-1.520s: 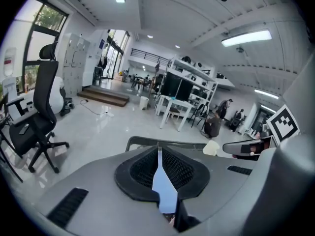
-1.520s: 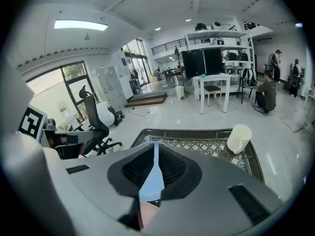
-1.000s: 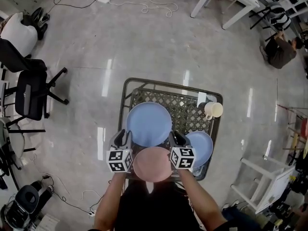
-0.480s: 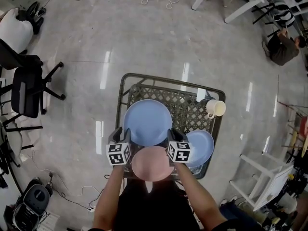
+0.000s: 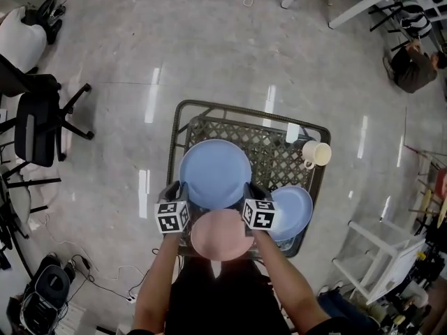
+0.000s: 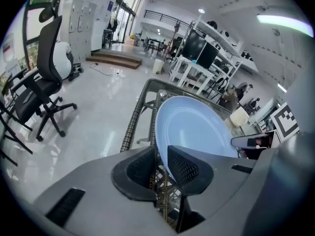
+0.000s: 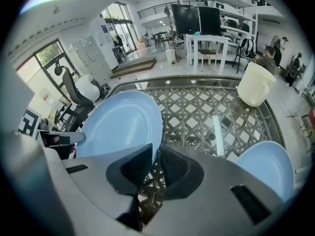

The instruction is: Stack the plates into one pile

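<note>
Head view puts my left gripper point(image 5: 175, 189) and my right gripper point(image 5: 252, 190) at the near-left and near-right edges of the large blue plate point(image 5: 215, 173), which lies flat on the woven table point(image 5: 279, 155). The pink plate point(image 5: 220, 236) lies just nearer me, between the two grippers. The small blue plate point(image 5: 297, 211) sits beside my right gripper, with a cream cup point(image 5: 318, 153) beyond it. In the left gripper view my jaws have just been closing around the large plate's rim, but a strip of weave shows between the left jaw and the rim, so they are not clamped. In the right gripper view the jaws have also been closing and stand narrow, the rim pinched between them.
</note>
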Tool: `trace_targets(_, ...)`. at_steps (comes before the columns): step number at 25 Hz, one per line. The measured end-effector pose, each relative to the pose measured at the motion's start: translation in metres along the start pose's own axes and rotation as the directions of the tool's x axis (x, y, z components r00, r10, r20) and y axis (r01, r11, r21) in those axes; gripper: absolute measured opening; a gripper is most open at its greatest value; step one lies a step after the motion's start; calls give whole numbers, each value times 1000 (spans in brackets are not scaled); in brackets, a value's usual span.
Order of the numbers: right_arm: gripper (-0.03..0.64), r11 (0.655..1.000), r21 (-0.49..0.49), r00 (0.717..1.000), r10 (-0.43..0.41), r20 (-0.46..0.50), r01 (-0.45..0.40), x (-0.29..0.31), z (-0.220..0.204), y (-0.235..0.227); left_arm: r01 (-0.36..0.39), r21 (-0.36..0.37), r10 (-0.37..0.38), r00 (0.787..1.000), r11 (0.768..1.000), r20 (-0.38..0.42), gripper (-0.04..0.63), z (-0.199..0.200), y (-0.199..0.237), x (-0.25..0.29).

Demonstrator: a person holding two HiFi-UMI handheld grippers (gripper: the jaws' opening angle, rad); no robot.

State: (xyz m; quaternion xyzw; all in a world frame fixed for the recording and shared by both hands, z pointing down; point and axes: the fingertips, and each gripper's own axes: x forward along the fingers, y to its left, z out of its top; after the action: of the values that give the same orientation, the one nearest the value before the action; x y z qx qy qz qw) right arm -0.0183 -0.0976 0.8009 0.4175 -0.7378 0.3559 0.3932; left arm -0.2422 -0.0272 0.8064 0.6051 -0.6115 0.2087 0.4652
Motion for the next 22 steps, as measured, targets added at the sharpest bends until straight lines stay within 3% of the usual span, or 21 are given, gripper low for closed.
trace_targets(11, 37, 1000, 20, 1000, 10, 21, -10, -4, 2, 3, 7, -5, -7, 1000, 1000, 21, 64, 5, -2, -6)
trace_targets(22, 35, 1000, 27, 995, 13, 104, -16, -46, 18, 12, 22, 15, -24, 994, 1000, 105, 64, 23, -19, -51)
